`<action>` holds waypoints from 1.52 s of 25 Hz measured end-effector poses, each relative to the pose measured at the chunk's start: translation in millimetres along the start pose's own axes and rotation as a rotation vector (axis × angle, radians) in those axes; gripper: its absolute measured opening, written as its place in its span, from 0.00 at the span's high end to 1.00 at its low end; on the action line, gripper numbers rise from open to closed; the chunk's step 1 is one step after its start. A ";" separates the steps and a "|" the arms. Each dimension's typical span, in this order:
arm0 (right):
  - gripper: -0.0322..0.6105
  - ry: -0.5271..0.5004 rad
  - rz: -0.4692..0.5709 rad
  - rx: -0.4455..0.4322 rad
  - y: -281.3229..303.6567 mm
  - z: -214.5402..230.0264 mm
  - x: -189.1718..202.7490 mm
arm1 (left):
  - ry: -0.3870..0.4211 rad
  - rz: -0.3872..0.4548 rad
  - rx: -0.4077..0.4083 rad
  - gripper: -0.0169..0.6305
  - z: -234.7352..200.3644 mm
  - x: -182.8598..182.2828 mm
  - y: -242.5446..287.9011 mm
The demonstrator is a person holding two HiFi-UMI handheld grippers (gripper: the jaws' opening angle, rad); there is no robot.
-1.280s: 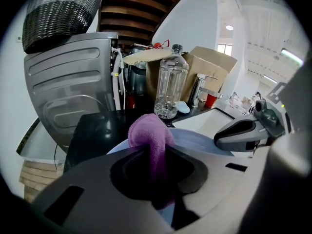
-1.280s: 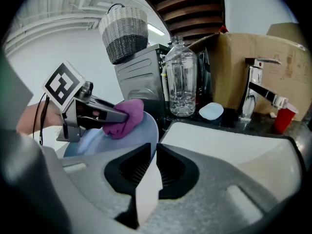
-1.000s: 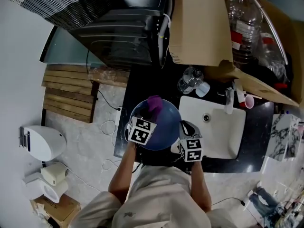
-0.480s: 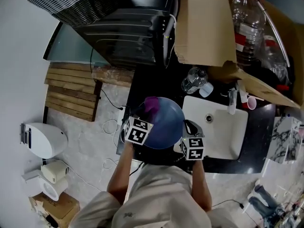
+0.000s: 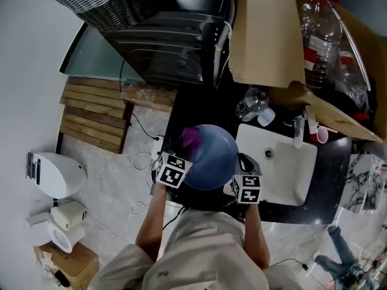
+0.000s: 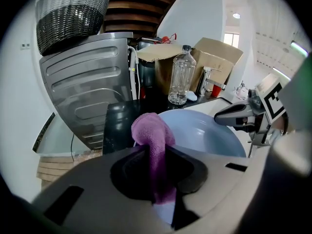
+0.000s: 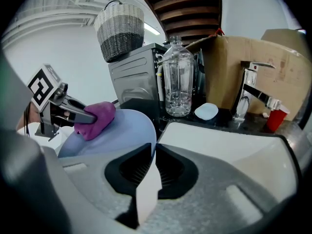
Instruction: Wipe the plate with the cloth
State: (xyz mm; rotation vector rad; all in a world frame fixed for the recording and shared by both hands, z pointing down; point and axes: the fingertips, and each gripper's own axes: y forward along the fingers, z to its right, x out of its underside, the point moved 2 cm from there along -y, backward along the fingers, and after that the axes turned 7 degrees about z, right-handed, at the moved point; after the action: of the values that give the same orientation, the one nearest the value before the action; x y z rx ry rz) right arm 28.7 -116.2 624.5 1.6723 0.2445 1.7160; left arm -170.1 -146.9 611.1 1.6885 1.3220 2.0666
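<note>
- Kitchen corner: dark counter (image 5: 202, 110) with a white sink (image 5: 284, 174) set into it, a grey washing machine (image 5: 160, 53) to the left and a cardboard box (image 5: 266, 35) at the back.
- Tool one, left gripper (image 6: 157, 179): jaws closed tight on the purple cloth (image 6: 152, 130). A rounded wad stands out past the tips and rests on the far left rim of the plate (image 6: 204, 135).
- Tool two, right gripper (image 7: 146, 177): jaws pinched on the near right rim of the plate, which shows edge-on as a pale sliver between them.
- Item, plate: blue, round and shallow. It is held above the front of the counter just left of the sink, between the two grippers, and seems to be carried by the right gripper alone.
- Handling, plate (judged): rigid and probably smooth, so it may pivot or slip in a one-sided rim pinch. Wiping pressure should be light and directed toward the held side. The rim is the only practical place to hold it.
- Handling, cloth (judged): soft, light and compliant. The wad will flatten and drag, and the mid-fold grip looks secure.
- Surroundings: clear bottle (image 7: 178, 77) standing on the counter beyond the plate, well apart from both grippers.
</note>
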 end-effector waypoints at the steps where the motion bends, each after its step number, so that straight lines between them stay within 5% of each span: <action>1: 0.90 0.007 0.003 0.004 -0.6 0.1 0.0 | 0.002 -0.002 0.001 0.88 0.5 1.4 -1.9; 17: 0.84 0.078 -0.051 -0.102 -12.2 -11.8 20.2 | 0.058 -0.014 0.078 0.88 13.4 20.6 -23.7; 38: 0.92 0.268 0.029 0.054 -2.8 -4.7 17.1 | 0.084 -0.062 0.175 0.88 48.5 49.7 -48.8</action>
State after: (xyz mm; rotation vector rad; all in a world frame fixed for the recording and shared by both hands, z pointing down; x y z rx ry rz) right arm 27.0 -102.3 635.8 1.4864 0.3956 1.9707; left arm -164.8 -62.2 610.6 1.6187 1.6023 2.0611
